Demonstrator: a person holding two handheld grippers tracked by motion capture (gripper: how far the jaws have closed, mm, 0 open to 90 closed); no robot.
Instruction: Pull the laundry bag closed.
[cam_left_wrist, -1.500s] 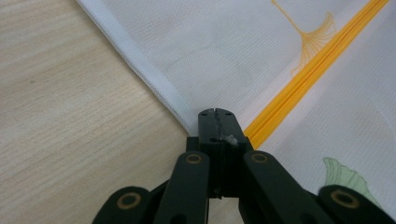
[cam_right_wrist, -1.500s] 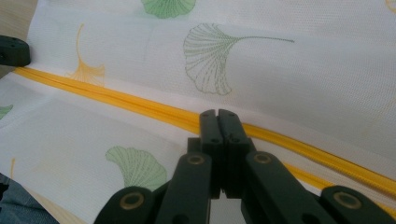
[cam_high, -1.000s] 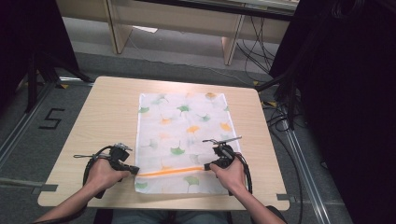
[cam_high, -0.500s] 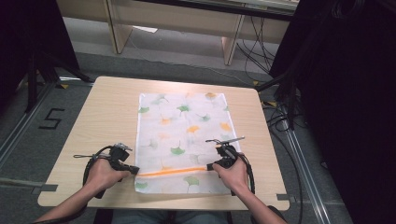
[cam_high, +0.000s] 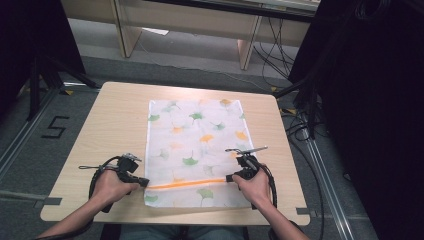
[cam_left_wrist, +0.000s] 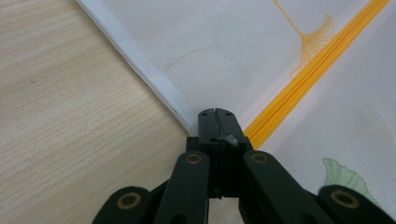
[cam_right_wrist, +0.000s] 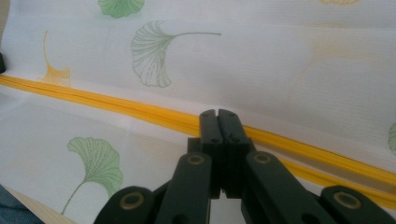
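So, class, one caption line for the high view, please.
Two hand-held tools, left tool and right tool, at a leaf-print cloth's orange zipper.

Open worktop on both flanks, flat cloth in the middle

You have bare worktop (cam_high: 112, 125) to the left of the cloth (cam_high: 195, 130) and a narrower strip to its right; nothing stands upright on either. Your left gripper (cam_high: 141, 181) and right gripper (cam_high: 231, 177) sit at the near end, their cables looping beside your hands.

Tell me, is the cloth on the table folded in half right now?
No, the leaf-print cloth lies spread flat on the table, with the orange zipper running across its near end.
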